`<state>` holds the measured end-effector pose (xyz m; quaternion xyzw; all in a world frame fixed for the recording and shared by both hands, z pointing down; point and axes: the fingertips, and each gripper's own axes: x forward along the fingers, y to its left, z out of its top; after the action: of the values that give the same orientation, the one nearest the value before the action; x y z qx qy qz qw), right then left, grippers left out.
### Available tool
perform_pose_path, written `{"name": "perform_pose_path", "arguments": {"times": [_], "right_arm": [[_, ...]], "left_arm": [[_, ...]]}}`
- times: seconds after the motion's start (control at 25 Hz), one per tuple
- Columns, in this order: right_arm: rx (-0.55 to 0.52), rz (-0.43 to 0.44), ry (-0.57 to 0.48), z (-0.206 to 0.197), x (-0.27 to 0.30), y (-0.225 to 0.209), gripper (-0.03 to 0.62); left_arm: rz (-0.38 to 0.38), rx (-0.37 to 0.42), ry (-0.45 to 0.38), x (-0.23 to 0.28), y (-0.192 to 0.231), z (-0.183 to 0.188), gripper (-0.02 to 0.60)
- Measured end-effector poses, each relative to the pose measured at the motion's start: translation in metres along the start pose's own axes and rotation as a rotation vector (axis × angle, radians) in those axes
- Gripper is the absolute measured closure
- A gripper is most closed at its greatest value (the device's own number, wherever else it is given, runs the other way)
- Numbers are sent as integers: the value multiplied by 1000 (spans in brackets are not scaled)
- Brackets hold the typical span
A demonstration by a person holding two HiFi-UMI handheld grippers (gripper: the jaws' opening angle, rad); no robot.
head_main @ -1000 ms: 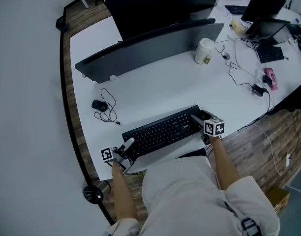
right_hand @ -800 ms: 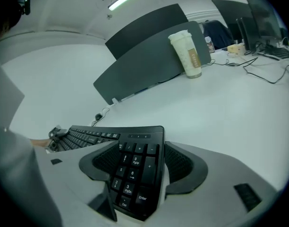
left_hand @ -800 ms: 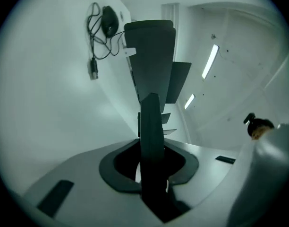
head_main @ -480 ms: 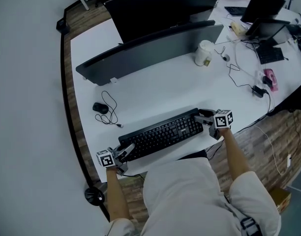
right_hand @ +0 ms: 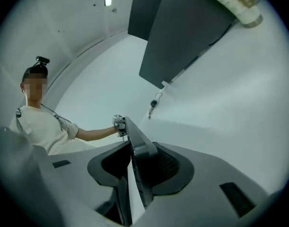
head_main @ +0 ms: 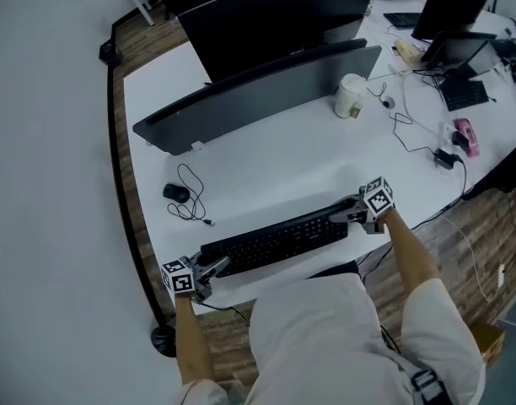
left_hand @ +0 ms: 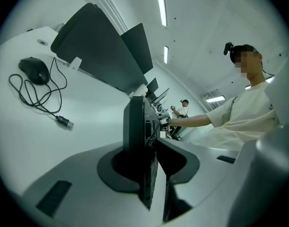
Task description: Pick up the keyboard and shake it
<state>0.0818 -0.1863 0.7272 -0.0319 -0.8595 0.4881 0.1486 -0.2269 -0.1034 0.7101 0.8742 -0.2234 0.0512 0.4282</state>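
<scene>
Keyboard [head_main: 275, 238] over near edge of desk [head_main: 266, 154], tilted along its length. Seems just lifted.
Left gripper [head_main: 214, 265] clamped on left end, jaws just eased open a touch.
Right gripper [head_main: 342, 216] jaws just closing, pinching right end.
Hold at both ends: likely balances long board for shaking.
Mouse [head_main: 175, 192], cup [head_main: 349, 94] well apart, so room to swing.

The right claw [right_hand: 135, 174], its jaws having just been closing, is clamping the near end of the keyboard [right_hand: 137, 145] at lower center. The keyboard is running edge-on toward the left claw [right_hand: 119, 126], center left. A mouse [right_hand: 155, 102] is lying on the white surface [right_hand: 229, 103] beyond.
</scene>
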Motion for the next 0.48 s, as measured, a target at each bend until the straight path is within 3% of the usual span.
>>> {"name": "perform_pose_path", "arguments": {"times": [0.12, 0.24, 0.32, 0.48], "right_arm": [[-109, 64, 73, 20, -9, 27, 456], [-246, 115, 220, 45, -29, 62, 461], [-351, 116, 317, 66, -45, 85, 462], [-552, 38, 497, 105, -67, 121, 467]], "left_arm": [[-47, 67, -3, -4, -14, 16, 457], [-111, 198, 44, -1, -43, 37, 468], [-128, 309, 145, 5, -61, 45, 471], [-106, 499, 355, 24, -77, 42, 476]]}}
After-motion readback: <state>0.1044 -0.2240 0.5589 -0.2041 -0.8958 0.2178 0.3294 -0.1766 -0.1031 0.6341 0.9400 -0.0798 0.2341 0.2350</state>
